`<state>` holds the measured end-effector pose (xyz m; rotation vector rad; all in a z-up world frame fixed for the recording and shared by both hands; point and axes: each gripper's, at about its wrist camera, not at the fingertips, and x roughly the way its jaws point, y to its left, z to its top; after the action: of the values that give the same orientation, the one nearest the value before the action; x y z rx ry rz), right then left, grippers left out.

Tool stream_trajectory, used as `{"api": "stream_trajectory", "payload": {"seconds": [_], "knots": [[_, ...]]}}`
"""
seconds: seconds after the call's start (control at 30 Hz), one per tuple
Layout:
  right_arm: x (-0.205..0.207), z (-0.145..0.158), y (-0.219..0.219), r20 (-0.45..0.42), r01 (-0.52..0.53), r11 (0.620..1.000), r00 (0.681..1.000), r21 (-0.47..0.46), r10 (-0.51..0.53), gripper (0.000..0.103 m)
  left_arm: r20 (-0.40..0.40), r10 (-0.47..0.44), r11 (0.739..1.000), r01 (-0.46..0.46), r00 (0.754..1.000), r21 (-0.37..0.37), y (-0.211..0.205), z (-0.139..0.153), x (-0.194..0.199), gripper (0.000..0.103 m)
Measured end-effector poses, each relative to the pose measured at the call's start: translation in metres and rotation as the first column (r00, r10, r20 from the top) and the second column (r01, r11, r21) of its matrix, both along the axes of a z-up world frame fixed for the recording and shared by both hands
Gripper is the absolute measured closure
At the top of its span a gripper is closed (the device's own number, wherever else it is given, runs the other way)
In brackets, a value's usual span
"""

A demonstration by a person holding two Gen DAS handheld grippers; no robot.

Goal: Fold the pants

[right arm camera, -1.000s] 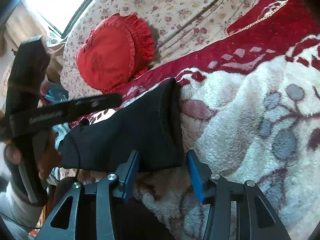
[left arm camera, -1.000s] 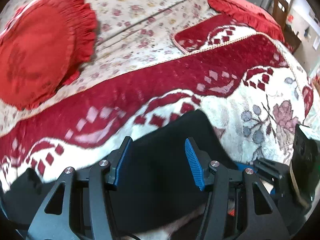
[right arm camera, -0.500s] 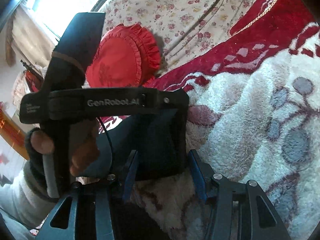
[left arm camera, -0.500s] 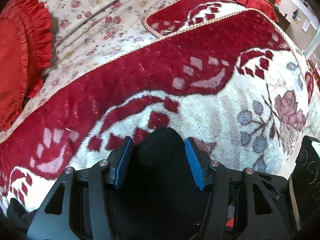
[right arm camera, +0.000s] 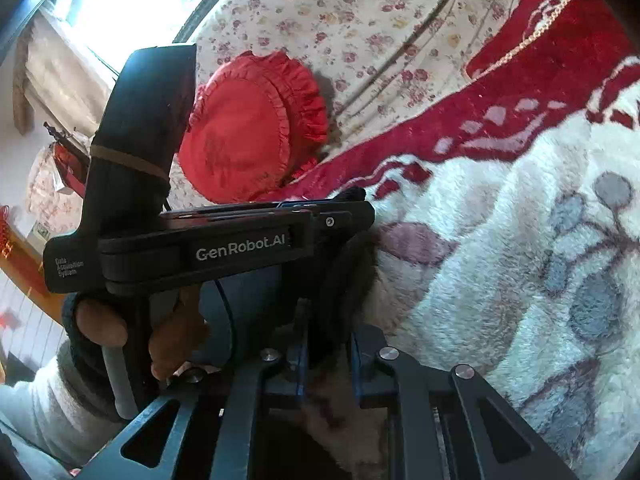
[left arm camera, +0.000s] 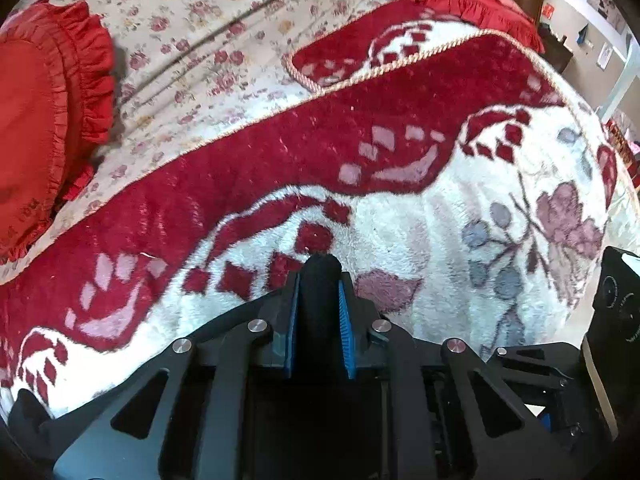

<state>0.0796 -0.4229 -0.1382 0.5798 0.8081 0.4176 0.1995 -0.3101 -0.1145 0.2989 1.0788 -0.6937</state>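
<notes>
Pants (left arm camera: 320, 276) of soft black cloth sit bunched in a thick fold between the blue ribbed pads of the left gripper (left arm camera: 319, 320), whose jaws have just been closing and now clench it. Right gripper (right arm camera: 326, 356), likewise just closing, pinches another dark fold (right arm camera: 340, 280); most of the garment is hidden behind the tools. It lies at the near edge of a fluffy white and red blanket (left arm camera: 420, 216) beside a flowered sheet (left arm camera: 224, 36) and a ruffled red cushion (right arm camera: 248, 132). A hand (right arm camera: 132, 332) grips the left tool's handle
</notes>
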Motion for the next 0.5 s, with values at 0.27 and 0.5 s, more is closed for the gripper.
{"api": "stream_trajectory", "payload": {"seconds": [0.27, 0.5], "knots": [[-0.001, 0.037, 0.017, 0.063, -0.033, 0.999, 0.998, 0.005, 0.033, 0.090, 0.051, 0.032, 0.997, -0.028, 0.998, -0.070, 0.031, 0.044, -0.008, 0.087], [0.007, 0.072, 0.051, 0.117, -0.103, 0.995, 0.988, -0.018, 0.104, 0.090, 0.079, 0.092, 0.990, -0.083, 0.993, -0.115, 0.075, 0.073, -0.009, 0.087]]}}
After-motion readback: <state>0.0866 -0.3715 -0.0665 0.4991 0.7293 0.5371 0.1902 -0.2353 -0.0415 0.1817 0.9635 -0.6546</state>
